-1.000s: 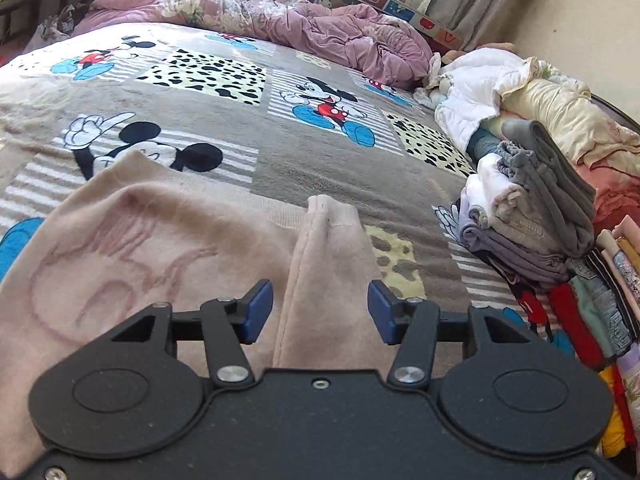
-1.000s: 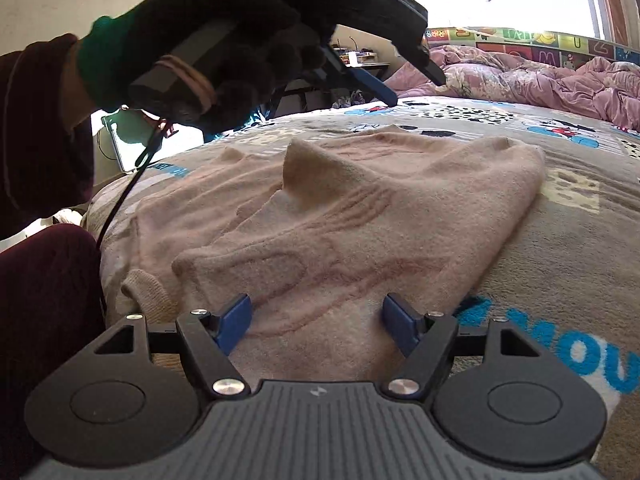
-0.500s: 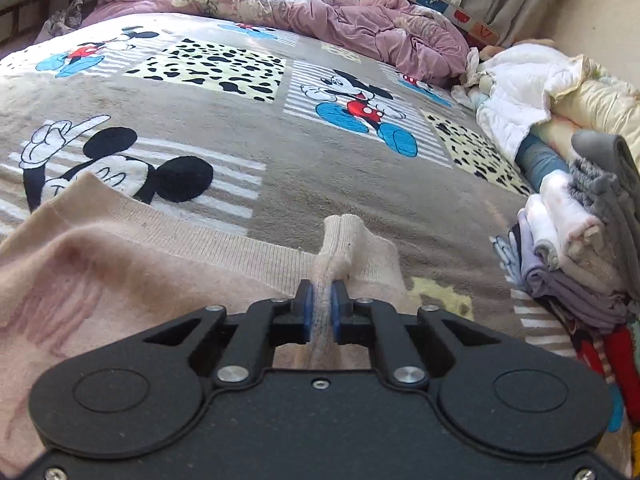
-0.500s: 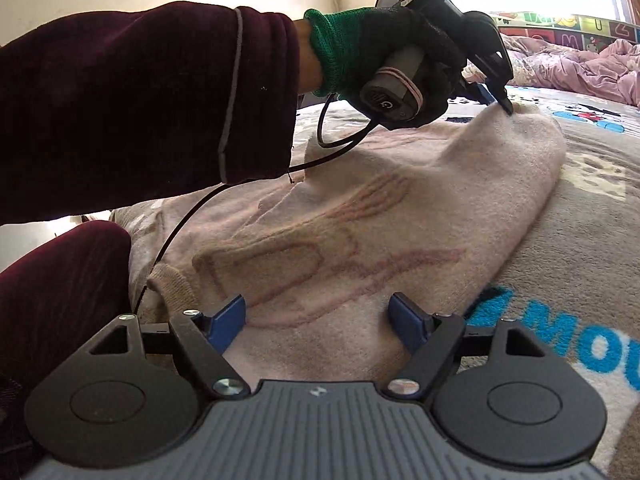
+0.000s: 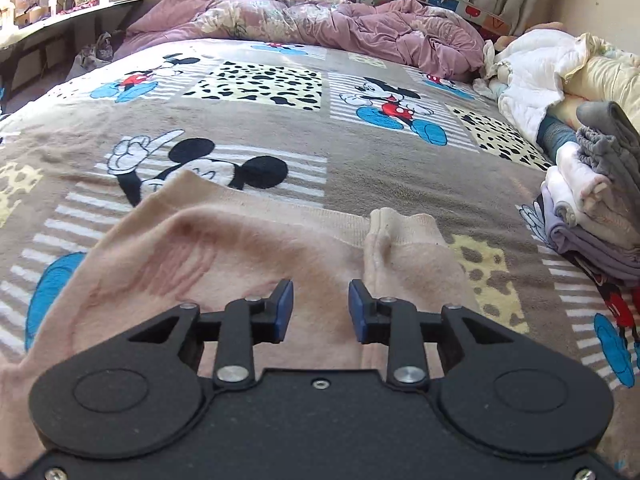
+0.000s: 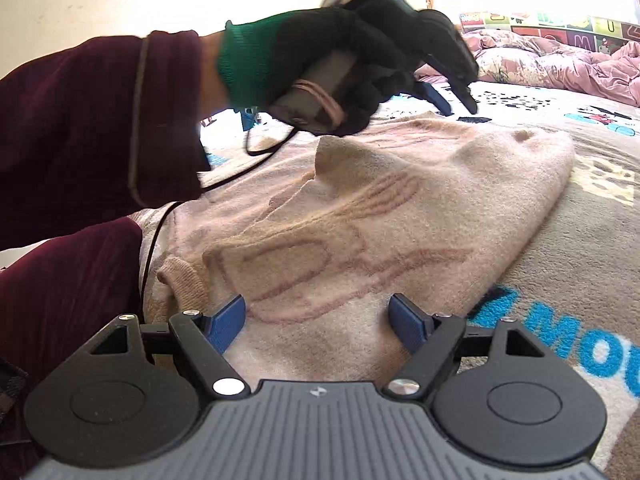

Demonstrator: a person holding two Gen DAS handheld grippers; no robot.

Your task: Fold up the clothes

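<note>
A pale pink sweater (image 5: pixel 240 256) (image 6: pixel 360 220) with a faint drawn pattern lies spread on the cartoon-print bed blanket (image 5: pixel 320 152). One sleeve (image 5: pixel 404 248) is folded over the body, its cuff pointing to the far side. My left gripper (image 5: pixel 320 310) hovers just above the sweater near that sleeve; its jaws are opening and nothing is between them. In the right wrist view the left gripper (image 6: pixel 456 100) is lifted off the cloth in a gloved hand (image 6: pixel 336 68). My right gripper (image 6: pixel 318 322) stands open low over the near edge of the sweater, gripping nothing.
Stacks of folded clothes (image 5: pixel 592 208) line the bed's right edge, with white and cream bedding (image 5: pixel 560 68) behind them. A crumpled mauve duvet (image 5: pixel 320 20) fills the far end. A dark red sleeve (image 6: pixel 100 120) and knee (image 6: pixel 60 288) are at the left.
The left gripper closed on the sleeve cuff half a second ago, then let go, pulled back and rose. The sleeve now lies flat. The right gripper stayed put.
</note>
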